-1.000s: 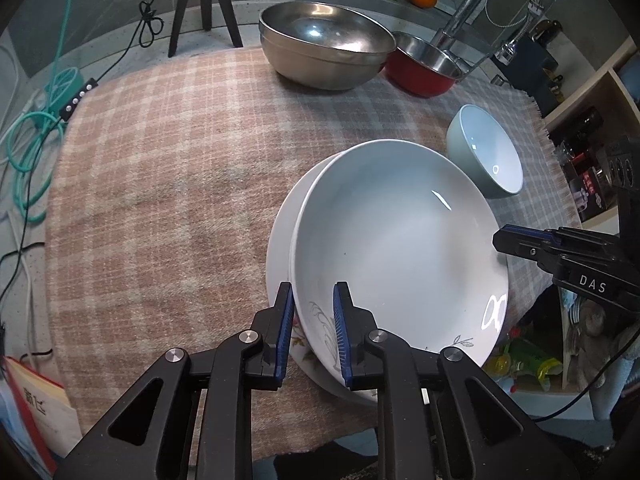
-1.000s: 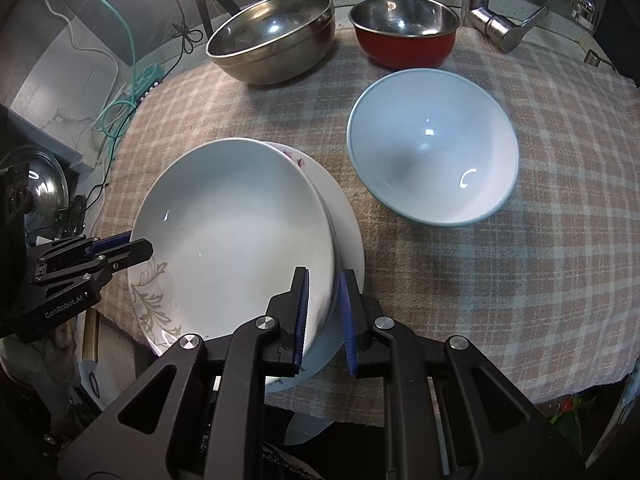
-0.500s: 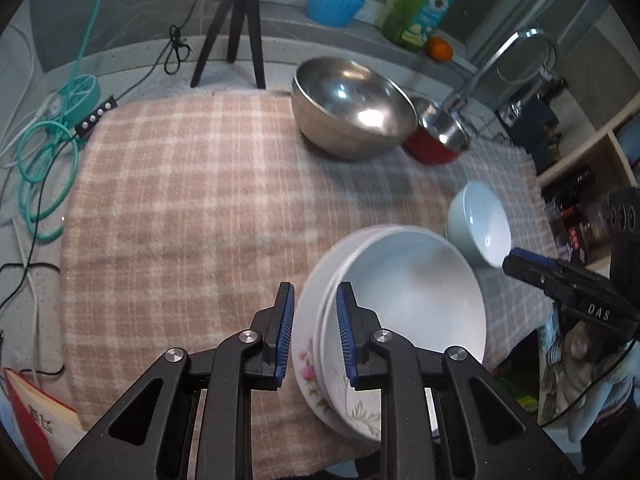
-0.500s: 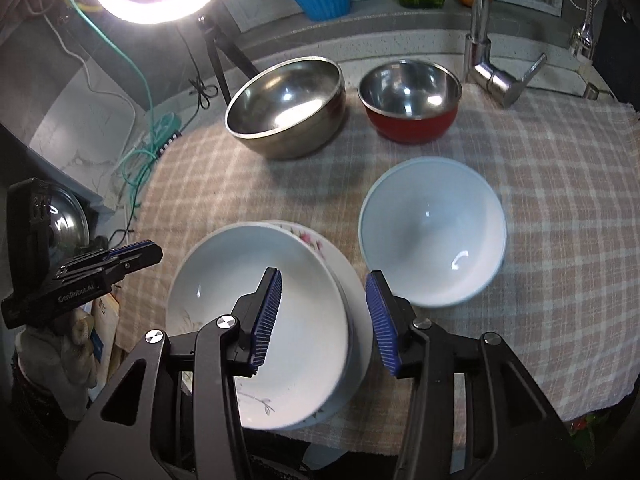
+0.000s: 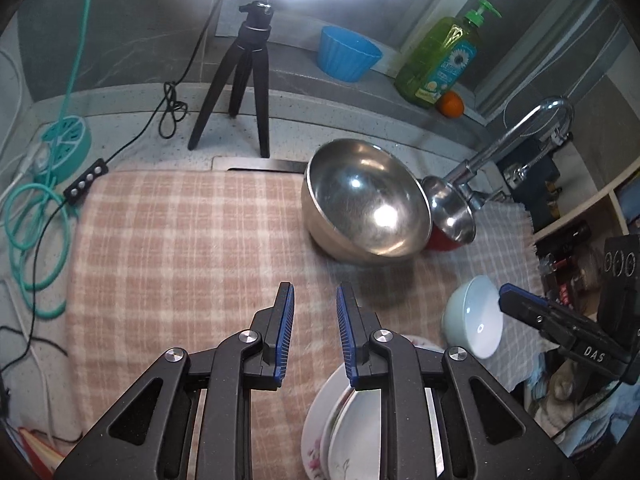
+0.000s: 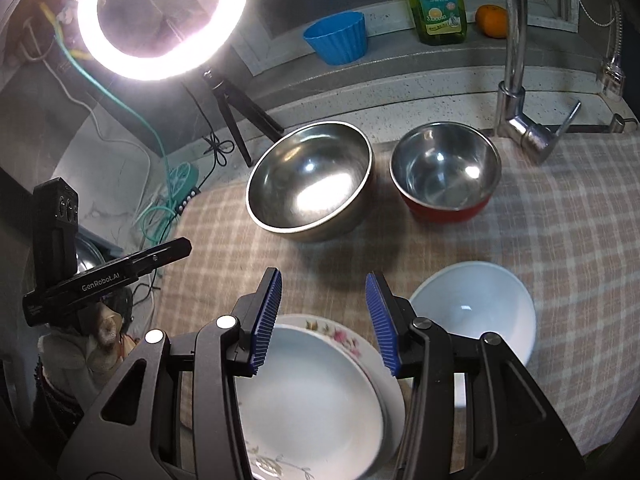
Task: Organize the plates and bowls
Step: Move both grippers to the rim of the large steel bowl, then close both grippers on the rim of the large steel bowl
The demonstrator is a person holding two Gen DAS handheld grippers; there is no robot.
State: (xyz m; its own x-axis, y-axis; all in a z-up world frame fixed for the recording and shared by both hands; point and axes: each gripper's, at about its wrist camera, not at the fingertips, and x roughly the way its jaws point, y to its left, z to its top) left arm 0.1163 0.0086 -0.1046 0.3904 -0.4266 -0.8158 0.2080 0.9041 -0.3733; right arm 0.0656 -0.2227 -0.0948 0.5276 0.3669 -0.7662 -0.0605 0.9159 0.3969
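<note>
A white deep plate (image 6: 312, 396) rests stacked on a flowered plate (image 6: 340, 334) at the near edge of the checked cloth; the stack also shows in the left wrist view (image 5: 348, 436). My left gripper (image 5: 315, 300) is open and empty, raised above and left of the stack. My right gripper (image 6: 323, 286) is open wide and empty, above the stack. A pale blue bowl (image 6: 476, 312) sits right of the stack. A large steel bowl (image 6: 310, 180) and a red steel-lined bowl (image 6: 446, 172) stand at the back.
A ring light (image 6: 160, 20) on a black tripod (image 5: 240, 80), a blue cup (image 6: 338, 38), a green soap bottle (image 5: 440, 56), an orange (image 6: 492, 20) and a tap (image 6: 516, 60) line the back. Cables (image 5: 36, 216) lie left of the cloth.
Both grippers let go of the white deep plate, now lying on the flowered plate. Both opened, lifted and drew back; the right one opened widest.
</note>
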